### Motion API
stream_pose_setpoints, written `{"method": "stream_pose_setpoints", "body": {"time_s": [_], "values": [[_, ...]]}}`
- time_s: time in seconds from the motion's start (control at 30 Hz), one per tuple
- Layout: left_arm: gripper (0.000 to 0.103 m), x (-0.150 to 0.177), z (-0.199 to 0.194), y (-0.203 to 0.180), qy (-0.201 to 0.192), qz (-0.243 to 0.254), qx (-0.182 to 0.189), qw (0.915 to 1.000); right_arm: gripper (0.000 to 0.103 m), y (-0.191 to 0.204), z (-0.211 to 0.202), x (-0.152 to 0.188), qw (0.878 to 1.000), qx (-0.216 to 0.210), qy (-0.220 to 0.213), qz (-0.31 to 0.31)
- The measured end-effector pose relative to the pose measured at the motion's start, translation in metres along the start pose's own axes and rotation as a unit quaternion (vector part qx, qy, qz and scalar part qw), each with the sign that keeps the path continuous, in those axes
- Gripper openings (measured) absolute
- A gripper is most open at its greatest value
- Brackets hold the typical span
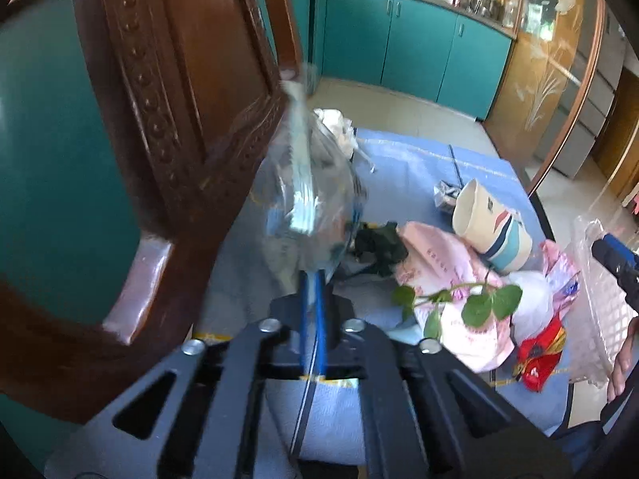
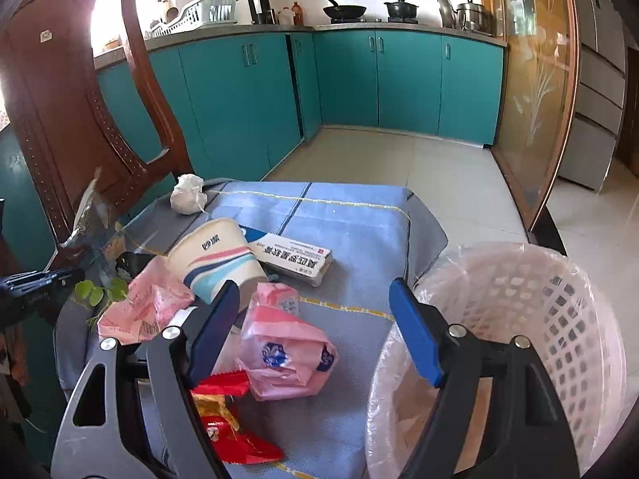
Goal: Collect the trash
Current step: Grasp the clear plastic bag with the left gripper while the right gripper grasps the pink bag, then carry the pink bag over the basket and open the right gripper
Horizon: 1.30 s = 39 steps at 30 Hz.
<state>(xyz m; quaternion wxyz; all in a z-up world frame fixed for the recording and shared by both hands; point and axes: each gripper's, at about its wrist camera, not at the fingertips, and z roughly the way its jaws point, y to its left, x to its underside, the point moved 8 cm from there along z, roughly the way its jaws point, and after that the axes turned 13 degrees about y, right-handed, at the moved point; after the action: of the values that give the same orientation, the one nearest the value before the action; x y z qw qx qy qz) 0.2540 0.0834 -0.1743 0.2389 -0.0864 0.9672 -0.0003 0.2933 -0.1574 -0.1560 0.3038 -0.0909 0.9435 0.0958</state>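
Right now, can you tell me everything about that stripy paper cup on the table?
The paper cup is cream with navy, pink and light-blue stripes and dark printed characters near its rim. It lies tipped on its side on the blue tablecloth, its open mouth facing the far end of the table. It rests against a pink plastic bag and beside a white medicine box. It looks empty and undented. No gripper touches it.
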Motion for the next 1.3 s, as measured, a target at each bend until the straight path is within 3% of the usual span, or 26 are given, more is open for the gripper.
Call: {"method": "stream_pose_setpoints", "body": {"time_s": [0.07,0.17,0.23,0.27,0.3,0.33,0.53,0.77,0.83,0.93,1.0,1.3], "values": [[0.001,-0.002,-0.004,-0.007,-0.015,0.012,0.019,0.9996,0.076,-0.003,0.001,0.002,1.000,0.002,0.001,0.002],[0.002,-0.002,-0.002,-0.017,-0.005,0.027,0.026,0.9993,0.076,-0.006,0.002,0.004,1.000,0.003,0.004,0.008],[0.017,-0.002,-0.001,-0.018,-0.006,0.025,0.012,0.9996,0.076,-0.006,0.001,0.004,1.000,-0.002,0.004,0.010],[0.044,0.001,-0.003,-0.017,-0.009,0.024,0.005,0.9997,0.076,-0.005,0.001,0.004,1.000,-0.004,0.003,0.011],[0.060,0.003,-0.007,-0.016,-0.015,0.023,0.001,0.9996,0.076,-0.005,0.001,0.003,1.000,-0.003,0.003,0.010],[0.062,0.003,-0.009,-0.016,-0.022,0.020,-0.001,0.9995,0.076,-0.004,0.001,0.003,1.000,-0.002,0.003,0.009],[0.061,0.006,-0.016,-0.010,-0.029,0.012,-0.010,0.9994,0.076,-0.001,0.004,0.004,1.000,-0.001,0.007,0.006],[0.062,-0.022,-0.007,-0.009,-0.023,0.025,-0.028,0.9990,0.076,0.000,0.008,0.004,1.000,-0.001,0.010,0.005],[0.042,-0.028,0.000,-0.006,-0.014,0.019,-0.025,0.9994,0.076,0.000,0.011,0.005,1.000,0.002,0.014,0.003],[0.037,-0.030,-0.002,-0.004,-0.023,0.012,-0.018,0.9995,0.076,0.001,0.018,0.009,1.000,0.008,0.027,-0.005],[0.024,-0.027,-0.007,-0.005,-0.033,0.016,-0.012,0.9992,0.076,0.003,0.026,0.011,0.999,0.013,0.040,-0.012],[0.021,-0.016,-0.057,-0.017,-0.092,0.020,0.038,0.9949,0.078,0.020,0.050,0.019,0.996,0.017,0.076,-0.040]]}}
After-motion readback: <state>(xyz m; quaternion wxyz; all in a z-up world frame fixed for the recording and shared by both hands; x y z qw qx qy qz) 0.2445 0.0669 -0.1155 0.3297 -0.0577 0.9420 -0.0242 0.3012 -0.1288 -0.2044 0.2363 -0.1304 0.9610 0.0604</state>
